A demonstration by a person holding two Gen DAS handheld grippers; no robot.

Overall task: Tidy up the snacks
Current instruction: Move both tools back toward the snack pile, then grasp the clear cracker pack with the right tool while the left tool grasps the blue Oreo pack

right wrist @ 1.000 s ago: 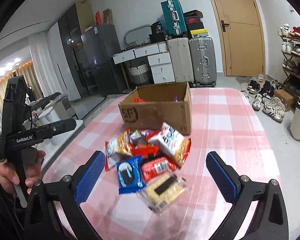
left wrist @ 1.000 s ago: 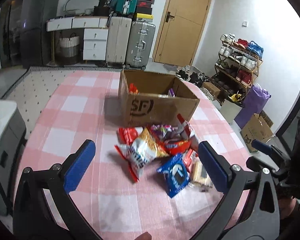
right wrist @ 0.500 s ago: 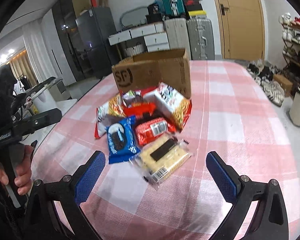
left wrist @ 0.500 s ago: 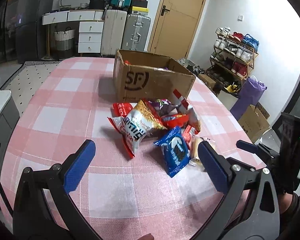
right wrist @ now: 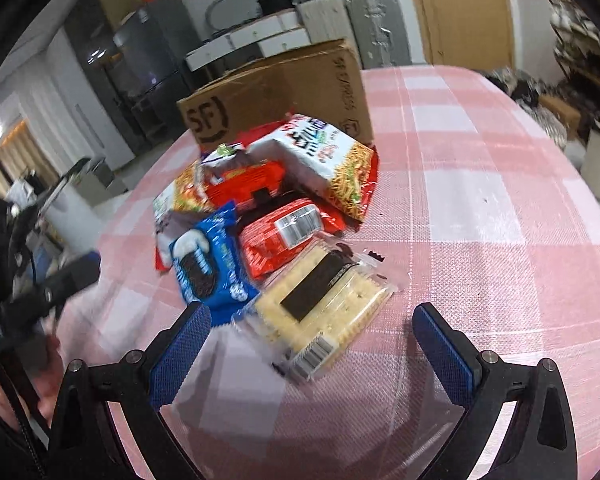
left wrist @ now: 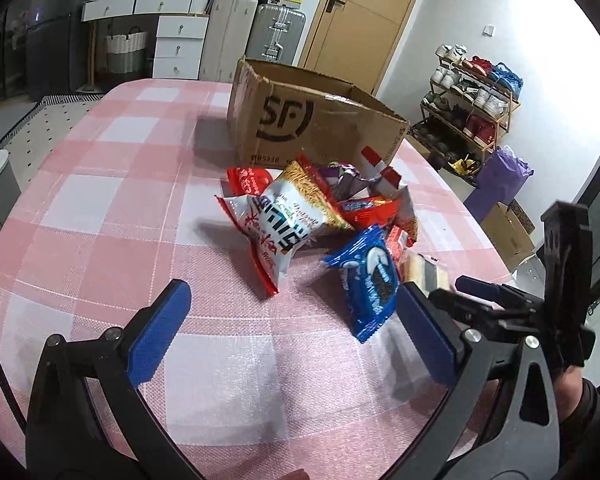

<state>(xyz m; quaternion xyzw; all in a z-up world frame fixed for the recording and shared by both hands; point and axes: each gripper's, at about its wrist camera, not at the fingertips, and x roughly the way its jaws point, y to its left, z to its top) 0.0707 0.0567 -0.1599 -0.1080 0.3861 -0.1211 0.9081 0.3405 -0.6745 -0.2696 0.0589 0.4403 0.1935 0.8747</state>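
Observation:
A pile of snack packets lies on the pink checked tablecloth (left wrist: 112, 216) in front of an open cardboard box (left wrist: 320, 122) marked SF. Nearest my right gripper (right wrist: 312, 354) is a clear pack of crackers (right wrist: 320, 312), with a blue cookie packet (right wrist: 210, 268) and a red packet (right wrist: 280, 236) beside it. That gripper stands open, its fingers on either side of the cracker pack's near end. My left gripper (left wrist: 292, 332) is open too, low over the cloth, just short of the blue cookie packet (left wrist: 366, 280) and a white-and-red noodle bag (left wrist: 280, 228).
The box (right wrist: 284, 92) stands behind the pile. Suitcases (left wrist: 274, 34) and white drawers (left wrist: 178, 46) line the far wall, a shoe rack (left wrist: 474, 96) stands at the right. Bare cloth lies left of the pile. A hand (right wrist: 50, 364) holds the other gripper at the left.
Both grippers have moved lower and closer to the snack pile. The right one now straddles the cracker pack's near end; the left one has come up close to the blue packet.

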